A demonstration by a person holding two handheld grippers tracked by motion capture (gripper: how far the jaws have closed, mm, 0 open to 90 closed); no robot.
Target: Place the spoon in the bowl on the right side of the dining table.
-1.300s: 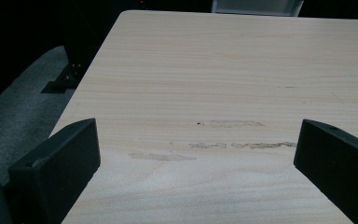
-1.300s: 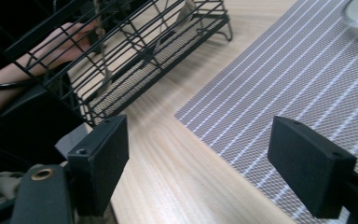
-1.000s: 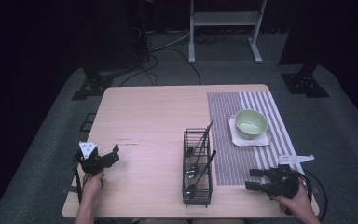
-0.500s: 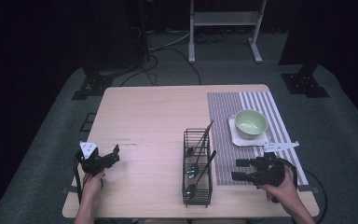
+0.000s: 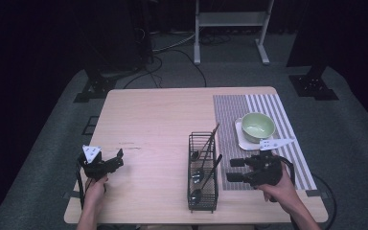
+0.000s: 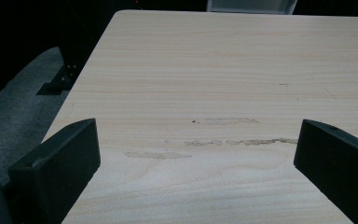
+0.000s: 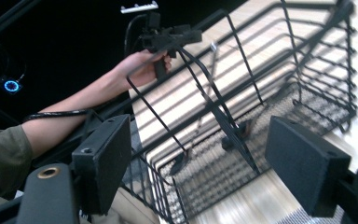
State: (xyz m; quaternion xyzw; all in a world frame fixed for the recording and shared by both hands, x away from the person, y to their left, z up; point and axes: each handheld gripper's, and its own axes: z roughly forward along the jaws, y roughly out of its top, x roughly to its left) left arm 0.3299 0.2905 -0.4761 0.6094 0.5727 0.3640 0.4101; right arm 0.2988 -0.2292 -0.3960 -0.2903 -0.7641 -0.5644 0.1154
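In the high view a pale wooden counter (image 5: 163, 124) fills the middle of the frame. At lower centre stands a black wire basket (image 5: 203, 171) holding several dark utensils (image 5: 205, 160); some lie in it and others lean out over its far rim. To its right a striped grey mat (image 5: 268, 108) carries a white square plate (image 5: 242, 141) with a green bowl (image 5: 258, 126) on it.

The right tool (image 5: 234, 169) sits at lower right of the frame, over the mat's near left part, just beside the basket and pointing toward it. Its jaws stand wide apart with nothing between them; in the right gripper view they frame the basket's wire side and the utensils inside.

The left tool (image 5: 120, 158) rests at lower left of the frame, well apart from the basket, held by a hand (image 5: 95, 189). In the left gripper view its jaws are also spread wide and hold nothing, with bare wood and a few faint smudges (image 6: 223, 140) between them.
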